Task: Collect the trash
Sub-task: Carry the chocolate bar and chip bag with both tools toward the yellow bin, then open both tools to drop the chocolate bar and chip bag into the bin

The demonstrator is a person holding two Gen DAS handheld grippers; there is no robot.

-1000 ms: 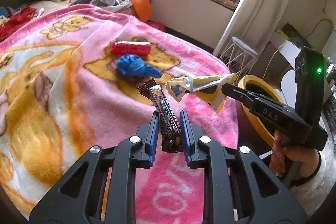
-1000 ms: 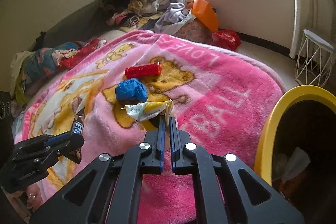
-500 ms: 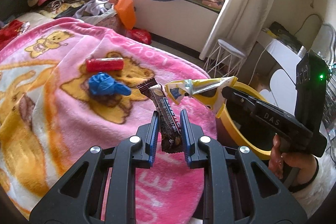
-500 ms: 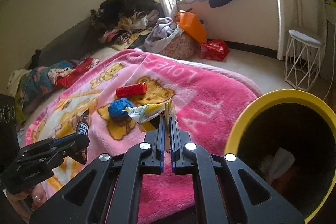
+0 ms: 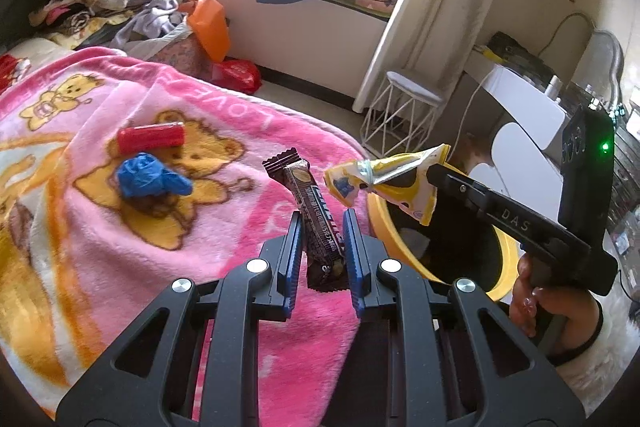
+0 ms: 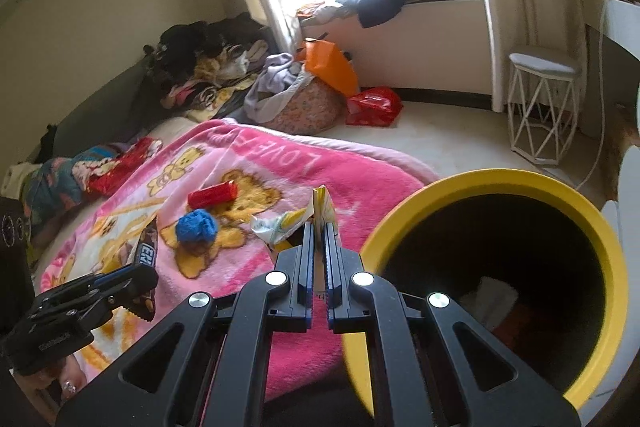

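Left wrist view takes in a bed covered by a pink blanket (image 5: 100, 227) printed with yellow bears, the largest thing in sight. Off the blanket's right edge stands a yellow-rimmed bin (image 6: 520, 183) with a dark inside, where a pale crumpled scrap lies at the bottom. Beyond it, by the curtain, stands a white wire stool (image 6: 542, 107).

The left gripper (image 5: 320, 223) fills the lower part of its own view; its blue-padded fingers (image 5: 294, 243) pinch a dark brown snack-bar wrapper (image 5: 316, 211), which sticks up and away between them, over the blanket's right edge. In the right wrist view the same gripper appears at the lower left with the wrapper's printed end poking out.

The right gripper (image 6: 318, 227), held in a hand (image 5: 528, 307) with a dark cuff, has its fingers pressed together on a thin yellow and white packet (image 5: 392, 183). The packet hangs in the air next to the bin's rim, close to the tip of the brown wrapper without touching it.

Near the middle of the blanket lie a red cylinder-shaped wrapper (image 5: 151, 137) and, just in front of it, a crumpled blue ball (image 5: 150, 179), both resting on a bear print.
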